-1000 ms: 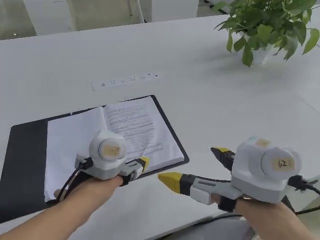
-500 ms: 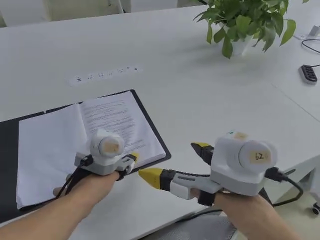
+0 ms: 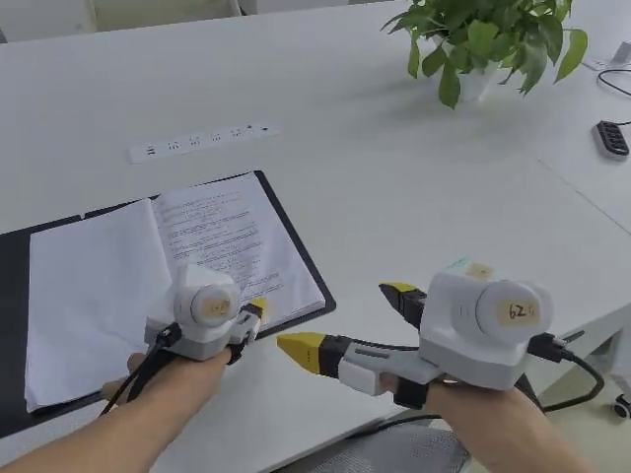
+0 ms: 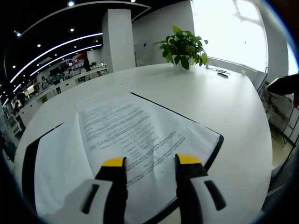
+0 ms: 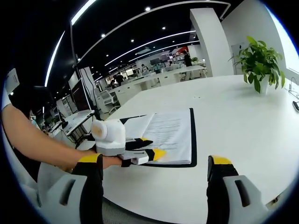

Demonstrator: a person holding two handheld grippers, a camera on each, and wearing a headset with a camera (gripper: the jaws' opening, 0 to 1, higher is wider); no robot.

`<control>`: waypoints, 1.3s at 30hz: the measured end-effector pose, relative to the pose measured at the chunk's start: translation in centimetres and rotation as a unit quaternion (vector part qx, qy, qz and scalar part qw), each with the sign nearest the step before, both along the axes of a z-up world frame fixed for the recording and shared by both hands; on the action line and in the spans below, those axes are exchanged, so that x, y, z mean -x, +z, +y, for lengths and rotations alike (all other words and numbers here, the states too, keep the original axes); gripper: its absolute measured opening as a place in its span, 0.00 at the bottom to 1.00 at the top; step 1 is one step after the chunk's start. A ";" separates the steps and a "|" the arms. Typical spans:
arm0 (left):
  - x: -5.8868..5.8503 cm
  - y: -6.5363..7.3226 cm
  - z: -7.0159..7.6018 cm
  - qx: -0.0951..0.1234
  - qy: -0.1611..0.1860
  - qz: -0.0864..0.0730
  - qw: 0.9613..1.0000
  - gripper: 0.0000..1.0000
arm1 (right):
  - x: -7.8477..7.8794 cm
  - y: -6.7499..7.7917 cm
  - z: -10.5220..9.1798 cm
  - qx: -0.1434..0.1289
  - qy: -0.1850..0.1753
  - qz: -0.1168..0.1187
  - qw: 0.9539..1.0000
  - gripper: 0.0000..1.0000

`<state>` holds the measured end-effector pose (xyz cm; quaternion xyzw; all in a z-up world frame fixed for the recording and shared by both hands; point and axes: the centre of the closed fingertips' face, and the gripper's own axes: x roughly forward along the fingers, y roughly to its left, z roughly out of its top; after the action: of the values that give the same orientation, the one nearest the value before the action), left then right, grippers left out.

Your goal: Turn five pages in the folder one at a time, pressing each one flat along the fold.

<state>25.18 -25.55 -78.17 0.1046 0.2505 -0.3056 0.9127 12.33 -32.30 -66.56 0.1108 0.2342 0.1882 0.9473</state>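
Left jaws being drawn back a little over the printed page, right jaws being held wide and empty.

The jaws of the left gripper [image 4: 151, 161] are being held a little apart with nothing between them, low over the near part of the printed page [image 4: 135, 126]; whether the tips are touching the paper cannot be told. Against half a second before, this gripper is being seen slightly nearer the page's near edge, while the right gripper [image 3: 350, 318] is being kept much where it was, over the bare table [image 3: 414, 177] just beside the near right corner of the folder [image 3: 12, 296], its jaws spread wide around nothing. One folder is being left lying open on the table in front of the person, with two pages facing up: the printed one on the right and one blank page [image 3: 89, 286] on the left. Beyond it, one socket strip [image 3: 202, 143] and one potted plant [image 3: 483, 39] are being counted.
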 end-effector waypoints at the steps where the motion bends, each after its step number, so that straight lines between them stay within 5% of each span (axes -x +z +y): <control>1: 0.0 0.1 0.1 0.001 0.001 -0.003 1.000 0.34 | 0.0 0.0 0.1 0.000 0.001 0.000 1.000 0.92; 3: -0.1 0.0 0.6 -0.003 0.008 -0.009 1.000 0.21 | 0.0 -0.2 0.2 0.000 0.003 0.002 1.000 0.92; 10: -0.2 0.0 0.6 0.000 0.004 -0.023 1.000 0.14 | -0.1 -0.6 0.4 -0.003 0.007 0.010 1.000 0.91; 18: -0.5 0.1 0.6 0.019 0.023 -0.009 1.000 0.00 | -1.5 -0.9 0.3 -0.003 0.013 0.012 1.000 0.88; 31: -0.5 -0.1 0.6 0.033 0.032 -0.005 0.999 0.00 | -6.7 -5.6 0.9 -0.029 0.031 0.074 0.996 0.70; 39: -0.5 0.0 0.7 0.035 0.032 -0.009 0.999 0.00 | -9.6 -6.7 0.9 -0.052 0.027 0.075 0.995 0.62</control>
<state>25.69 -24.82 -78.19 0.0676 0.2342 -0.2838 0.9274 21.98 -31.39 -73.22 0.1678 0.2975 0.2171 0.9144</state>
